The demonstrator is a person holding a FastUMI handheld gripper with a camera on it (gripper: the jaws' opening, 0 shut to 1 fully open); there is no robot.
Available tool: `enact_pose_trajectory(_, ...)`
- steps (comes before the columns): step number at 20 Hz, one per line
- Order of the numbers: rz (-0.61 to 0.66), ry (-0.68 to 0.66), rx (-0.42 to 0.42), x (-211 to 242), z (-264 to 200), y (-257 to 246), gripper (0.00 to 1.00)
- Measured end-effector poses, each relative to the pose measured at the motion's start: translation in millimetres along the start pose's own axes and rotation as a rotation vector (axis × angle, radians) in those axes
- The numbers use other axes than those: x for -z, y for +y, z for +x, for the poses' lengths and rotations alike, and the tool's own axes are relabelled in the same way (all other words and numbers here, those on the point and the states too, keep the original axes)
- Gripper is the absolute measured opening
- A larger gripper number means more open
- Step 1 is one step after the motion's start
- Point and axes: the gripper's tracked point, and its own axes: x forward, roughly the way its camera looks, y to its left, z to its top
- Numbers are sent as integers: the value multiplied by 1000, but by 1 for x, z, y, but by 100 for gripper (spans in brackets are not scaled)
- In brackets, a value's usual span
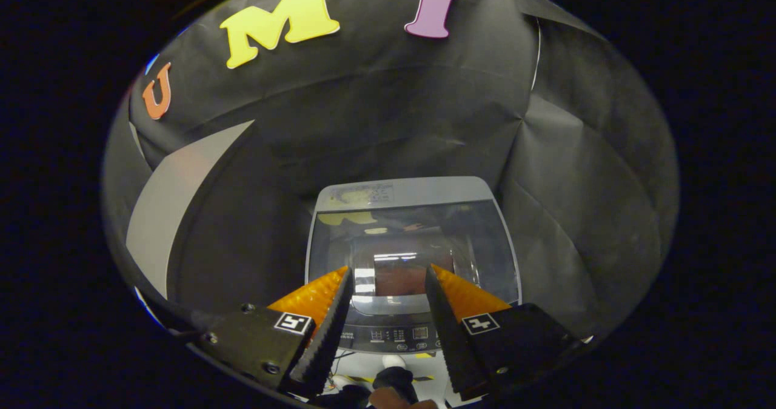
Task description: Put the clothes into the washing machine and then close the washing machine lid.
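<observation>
The gripper (388, 279) hangs above the washer (412, 263), looking down at its top. Its two fingers (330, 318) stand well apart with nothing between them; each has a black toothed inner face and an orange ribbed back.

The washer sits just ahead of the fingers, against the black cloth wall (394, 112). Its lid (418, 239) lies flat and closed, a grey frame around a dark see-through pane that throws back glare. Through the pane, in the gap between the fingertips, a reddish-brown patch (403, 275) shows inside the drum; whether it is the clothes cannot be told from here. A grey strip with a label runs along the back of the lid. The control panel (394, 336) with small buttons lies at the washer's near edge, between the finger bases.

A pale grey panel (176, 209) stands off to the left of the washer, against the cloth.
</observation>
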Motion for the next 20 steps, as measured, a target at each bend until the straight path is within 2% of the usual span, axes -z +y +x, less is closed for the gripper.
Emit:
enact_pose_trajectory(3,-44,-38,13,-5,-26,13,77)
enact_pose_trajectory(8,-138,-221,36,-33,-94,42,77)
enact_pose_trajectory(14,-102,-454,-21,-51,-193,82,77)
enact_pose_trajectory(20,-71,-649,-12,-38,-295,102,77)
